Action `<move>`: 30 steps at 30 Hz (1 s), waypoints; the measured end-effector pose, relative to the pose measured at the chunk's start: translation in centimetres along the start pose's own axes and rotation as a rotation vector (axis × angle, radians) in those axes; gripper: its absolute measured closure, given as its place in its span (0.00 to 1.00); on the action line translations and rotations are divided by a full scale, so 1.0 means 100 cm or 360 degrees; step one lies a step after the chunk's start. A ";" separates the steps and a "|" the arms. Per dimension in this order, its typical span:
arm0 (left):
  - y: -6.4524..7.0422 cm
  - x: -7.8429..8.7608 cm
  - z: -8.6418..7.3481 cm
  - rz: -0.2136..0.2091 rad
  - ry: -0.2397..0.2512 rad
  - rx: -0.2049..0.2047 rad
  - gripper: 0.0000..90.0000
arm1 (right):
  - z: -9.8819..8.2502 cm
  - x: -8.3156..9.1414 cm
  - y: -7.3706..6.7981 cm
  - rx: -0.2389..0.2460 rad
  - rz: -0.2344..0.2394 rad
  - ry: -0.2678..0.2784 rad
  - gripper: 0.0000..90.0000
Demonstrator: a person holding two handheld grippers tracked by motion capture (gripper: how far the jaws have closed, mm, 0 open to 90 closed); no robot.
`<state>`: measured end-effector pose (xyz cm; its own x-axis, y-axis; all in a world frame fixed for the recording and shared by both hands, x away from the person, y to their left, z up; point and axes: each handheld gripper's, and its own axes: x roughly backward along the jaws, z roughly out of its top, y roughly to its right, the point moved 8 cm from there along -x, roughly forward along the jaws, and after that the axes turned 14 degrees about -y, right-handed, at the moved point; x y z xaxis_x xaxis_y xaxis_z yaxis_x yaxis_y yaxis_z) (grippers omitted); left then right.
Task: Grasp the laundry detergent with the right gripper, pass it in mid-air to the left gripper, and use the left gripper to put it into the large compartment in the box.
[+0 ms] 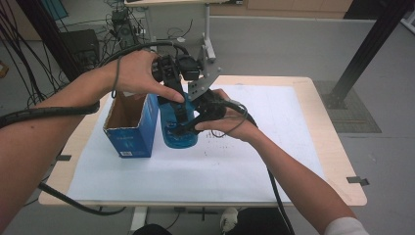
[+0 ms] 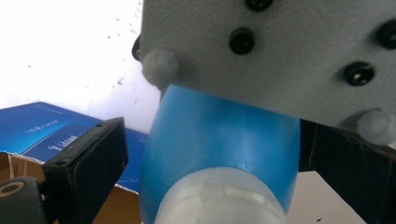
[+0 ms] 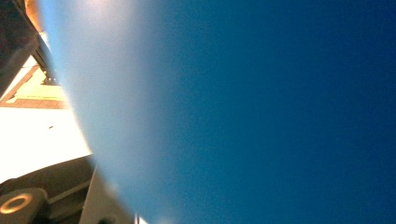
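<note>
Open blue cardboard box [image 1: 131, 128]: upright, empty as far as visible, just left of both grippers.
Left gripper [image 1: 180, 111]: jaws spread either side of the translucent blue plastic bottle [image 1: 177, 133], not gripping.
Right gripper [image 1: 188, 128]: clamped on the bottle's body.
Progress: bottle out, standing beside the box on white paper [image 1: 274, 147]; cap probably next.

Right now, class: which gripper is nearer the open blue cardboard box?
Left. The left gripper hangs over the blue bottle beside the box; the right gripper grips the bottle's far side.

Wooden table [image 1: 320, 127], white sheet [image 1: 274, 117], box [image 1: 131, 128], bottle [image 1: 177, 131]
</note>
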<state>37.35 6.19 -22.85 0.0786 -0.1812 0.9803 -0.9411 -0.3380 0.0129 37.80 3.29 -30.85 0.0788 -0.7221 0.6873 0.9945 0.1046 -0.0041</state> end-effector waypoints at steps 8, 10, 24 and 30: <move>-0.001 0.000 -0.001 0.0004 0.0006 0.0007 0.05 | 0.000 0.000 0.001 0.0004 -0.0009 -0.0003 0.49; -0.001 0.000 -0.001 -0.0001 0.0006 0.0015 0.05 | -0.001 0.000 0.001 0.0000 -0.0004 -0.0004 0.49; -0.002 0.002 -0.001 0.0011 -0.0001 0.0002 0.05 | -0.002 0.001 0.001 -0.0009 -0.0003 -0.0015 0.49; -0.002 0.002 -0.002 0.0011 0.0005 0.0017 0.05 | -0.002 0.002 0.001 -0.0006 -0.0006 -0.0016 0.49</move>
<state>37.45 6.38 -22.60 0.0710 -0.1809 0.9809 -0.9380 -0.3467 0.0039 37.88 3.05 -30.89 0.0742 -0.7156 0.6946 0.9951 0.0991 -0.0042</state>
